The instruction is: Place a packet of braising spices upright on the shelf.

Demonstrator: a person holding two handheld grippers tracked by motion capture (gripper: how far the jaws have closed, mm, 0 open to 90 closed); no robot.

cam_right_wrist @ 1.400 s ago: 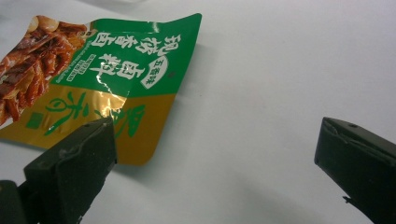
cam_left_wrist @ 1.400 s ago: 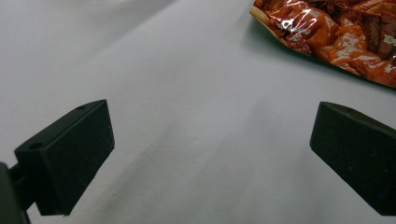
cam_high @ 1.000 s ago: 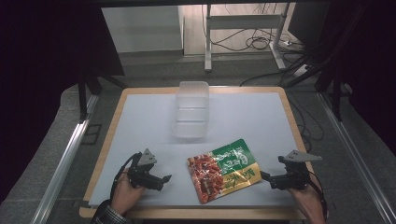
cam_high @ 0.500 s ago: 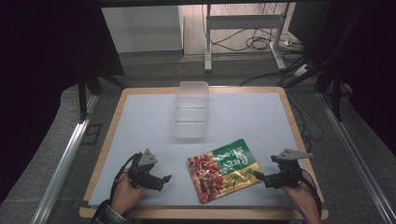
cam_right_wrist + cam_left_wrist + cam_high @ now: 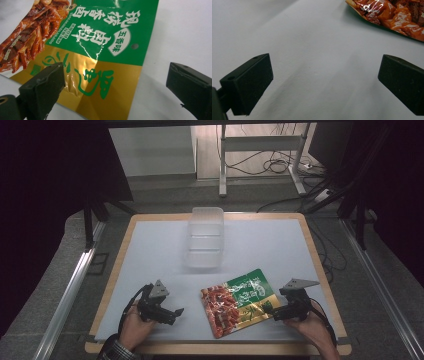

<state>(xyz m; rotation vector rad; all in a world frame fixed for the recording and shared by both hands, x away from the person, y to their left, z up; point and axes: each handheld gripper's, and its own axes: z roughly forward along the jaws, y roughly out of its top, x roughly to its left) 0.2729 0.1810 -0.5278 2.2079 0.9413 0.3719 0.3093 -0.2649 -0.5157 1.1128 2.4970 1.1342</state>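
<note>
A flat snack packet [image 5: 238,301] printed green, gold and red lies on the white table top near the front edge. My right gripper [image 5: 270,312] is open at the packet's right end, its jaws low over the gold corner [image 5: 110,82] with one fingertip [image 5: 47,82] above the foil. My left gripper [image 5: 176,314] rests open on the bare table left of the packet, whose red end [image 5: 392,12] lies ahead of its jaws. A clear plastic box [image 5: 205,237] stands at the back centre of the table.
The white mat [image 5: 150,250] sits on a wooden-edged table [image 5: 117,265]. Metal rails run along both sides, and cables lie on the floor behind. Bare mat stretches between the clear box and the packet.
My right gripper has moved left toward the packet, its jaws now over the gold corner. The left gripper and the packet have stayed where they were.
</note>
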